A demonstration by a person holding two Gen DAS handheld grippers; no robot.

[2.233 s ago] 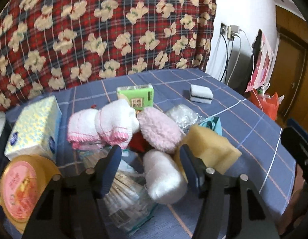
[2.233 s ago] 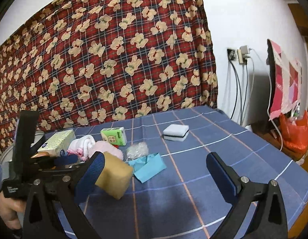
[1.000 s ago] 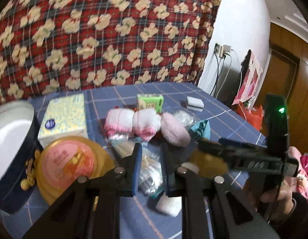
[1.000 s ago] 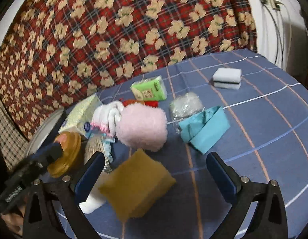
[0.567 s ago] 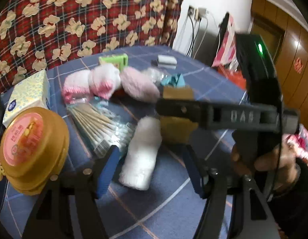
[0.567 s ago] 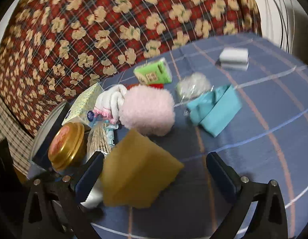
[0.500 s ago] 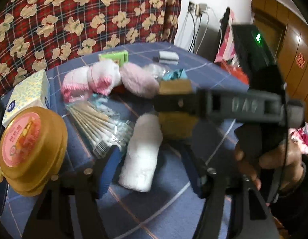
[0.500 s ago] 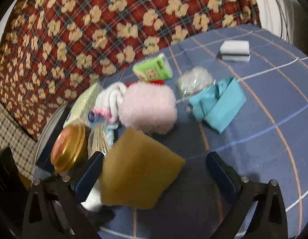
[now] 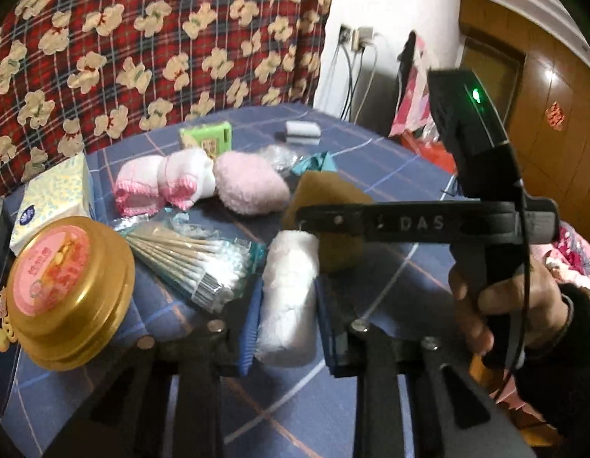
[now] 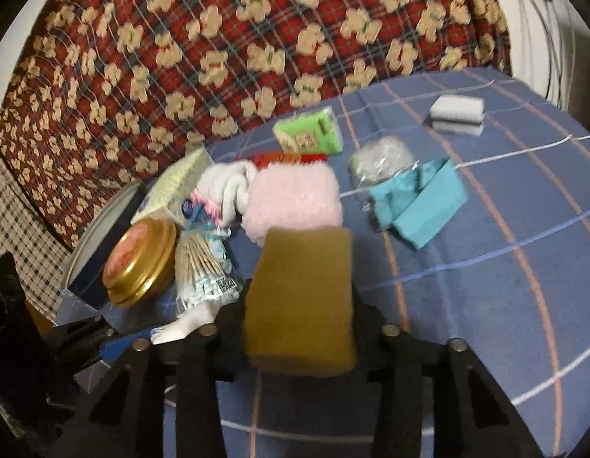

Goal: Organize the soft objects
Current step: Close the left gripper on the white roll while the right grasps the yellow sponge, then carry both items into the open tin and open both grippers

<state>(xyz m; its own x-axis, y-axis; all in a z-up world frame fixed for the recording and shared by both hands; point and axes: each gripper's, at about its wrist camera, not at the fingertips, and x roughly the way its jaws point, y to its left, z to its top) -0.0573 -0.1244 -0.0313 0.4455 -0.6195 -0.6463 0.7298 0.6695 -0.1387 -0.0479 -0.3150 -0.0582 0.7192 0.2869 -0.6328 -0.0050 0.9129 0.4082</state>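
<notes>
My left gripper (image 9: pixel 289 320) is shut on a white fluffy roll (image 9: pixel 289 290), its blue pads pressing both sides low over the blue checked tablecloth (image 9: pixel 390 175). In the right wrist view a yellow-brown sponge (image 10: pixel 300 297) fills the gap of my right gripper (image 10: pixel 299 305), whose jaws are closing and squeeze its sides. In the left wrist view that right gripper's black arm crosses in front of the sponge (image 9: pixel 333 194), with a hand (image 9: pixel 505 305) holding it. A pink fluffy roll (image 10: pixel 295 198), pink-and-white socks (image 9: pixel 165 187) and a teal cloth (image 10: pixel 421 202) lie behind.
A gold tin (image 9: pixel 65 290), a bag of cotton swabs (image 9: pixel 195 263) and a tissue box (image 9: pixel 50 198) sit at the left. Further back lie a green tissue pack (image 10: pixel 308 133), a clear plastic bundle (image 10: pixel 382 160) and a white block (image 10: pixel 457 114). A bear-print blanket (image 10: pixel 256 38) hangs behind.
The left jaws, open around the white roll half a second ago, have shut on it. The right jaws, wide open before, have come in against the sponge.
</notes>
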